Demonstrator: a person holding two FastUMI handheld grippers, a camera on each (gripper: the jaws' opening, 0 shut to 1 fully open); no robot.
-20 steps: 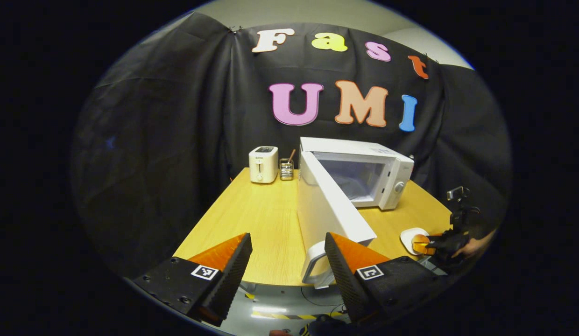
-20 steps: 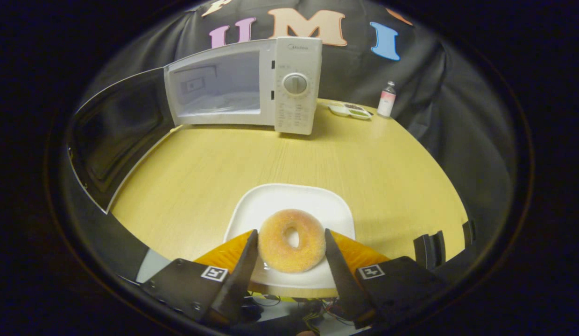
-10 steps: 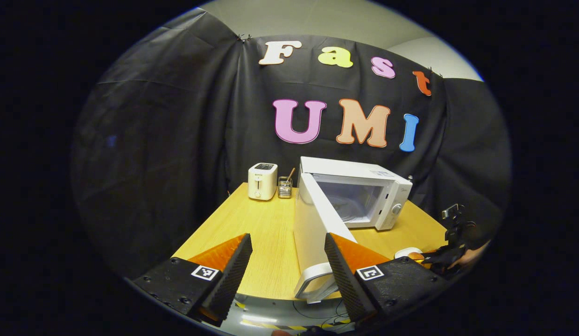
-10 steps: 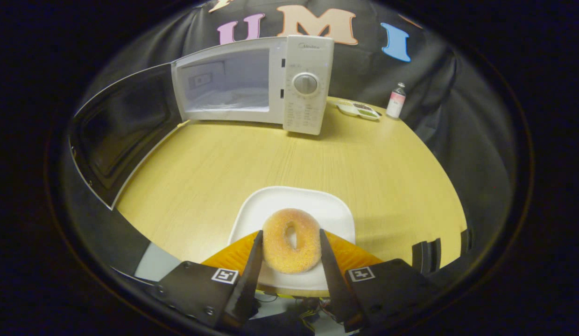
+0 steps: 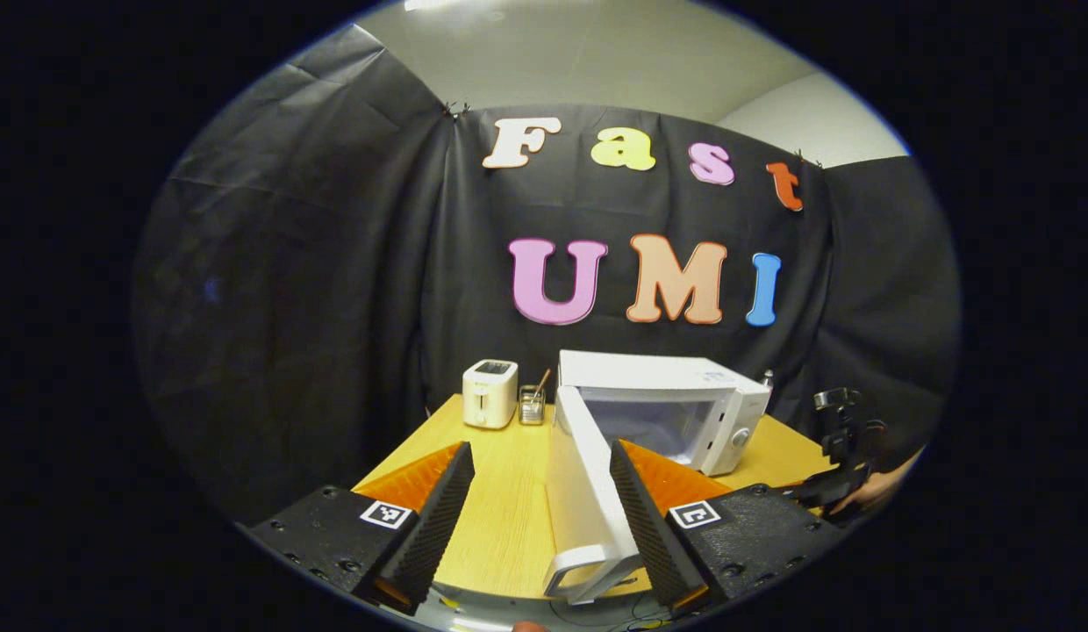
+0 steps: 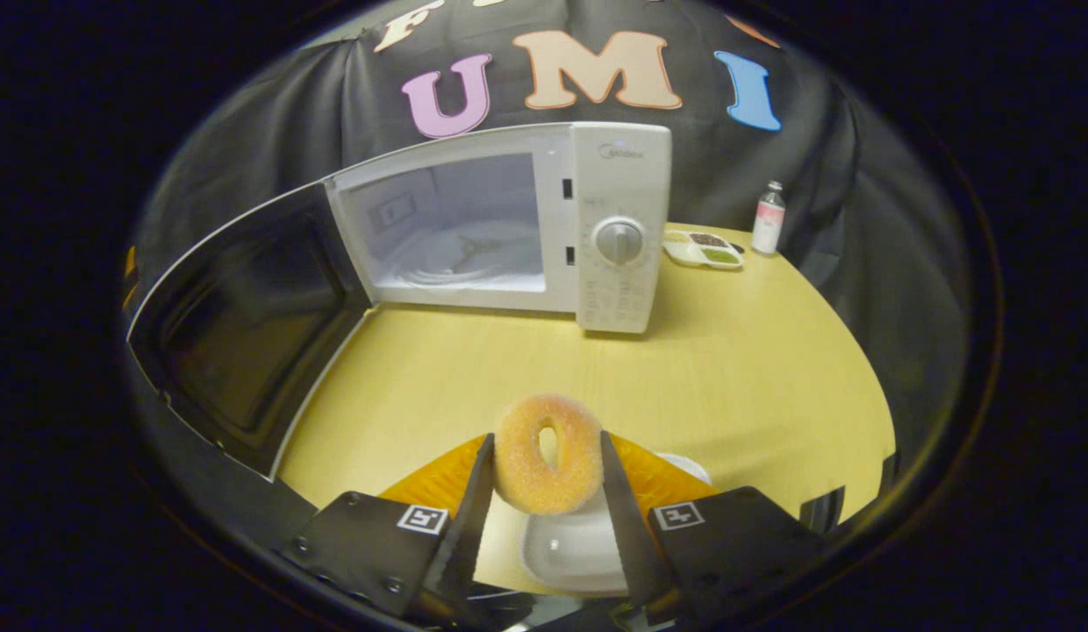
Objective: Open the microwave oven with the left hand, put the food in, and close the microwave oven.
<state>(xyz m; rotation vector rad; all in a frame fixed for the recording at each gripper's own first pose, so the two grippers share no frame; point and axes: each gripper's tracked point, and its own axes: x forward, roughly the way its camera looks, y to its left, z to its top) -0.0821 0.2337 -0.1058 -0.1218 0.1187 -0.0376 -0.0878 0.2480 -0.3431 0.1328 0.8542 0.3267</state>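
Sugared doughnut [image 6: 548,452] clamped upright in right gripper [image 6: 544,491] jaws, above plate [image 6: 579,544] | microwave [image 6: 509,228] cavity open straight ahead | left gripper [image 5: 540,518] jaws apart astride door [image 5: 588,491].

A toaster [image 5: 490,394], utensil holder [image 5: 533,406], bottle [image 6: 768,219] and divided dish [image 6: 705,248] stand on the table [image 6: 755,351].

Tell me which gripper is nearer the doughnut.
Right. The right gripper has its fingers pressed on both sides of the doughnut, lifted above the white plate. The left gripper is open, back by the microwave door.
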